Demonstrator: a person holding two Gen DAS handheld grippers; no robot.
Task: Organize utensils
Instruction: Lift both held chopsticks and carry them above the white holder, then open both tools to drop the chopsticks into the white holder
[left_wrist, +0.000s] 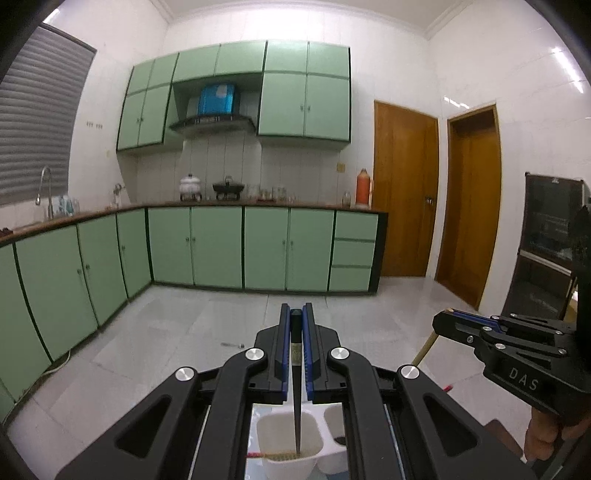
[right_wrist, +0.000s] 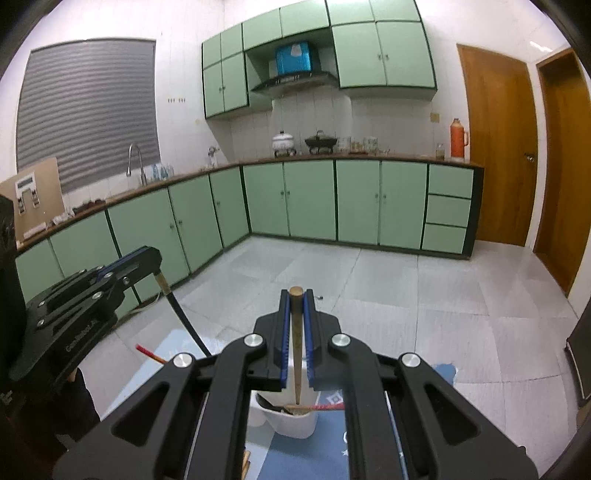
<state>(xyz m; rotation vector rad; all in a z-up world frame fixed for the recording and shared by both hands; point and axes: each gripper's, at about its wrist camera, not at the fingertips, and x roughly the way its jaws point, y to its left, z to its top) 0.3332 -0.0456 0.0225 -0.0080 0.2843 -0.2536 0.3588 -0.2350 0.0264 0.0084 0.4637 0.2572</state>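
My left tool (left_wrist: 296, 314) pinches a black chopstick (left_wrist: 296, 387) and my right tool (right_wrist: 296, 299) pinches a tan chopstick (right_wrist: 296, 354), each held point-down, I judge so they drop straight in. Both tips hang over the white holder (left_wrist: 284, 439) at the bottom centre of each frame. The sticks are slim and tapered. A red-ended stick (right_wrist: 147, 352) lies across the holder's rim.
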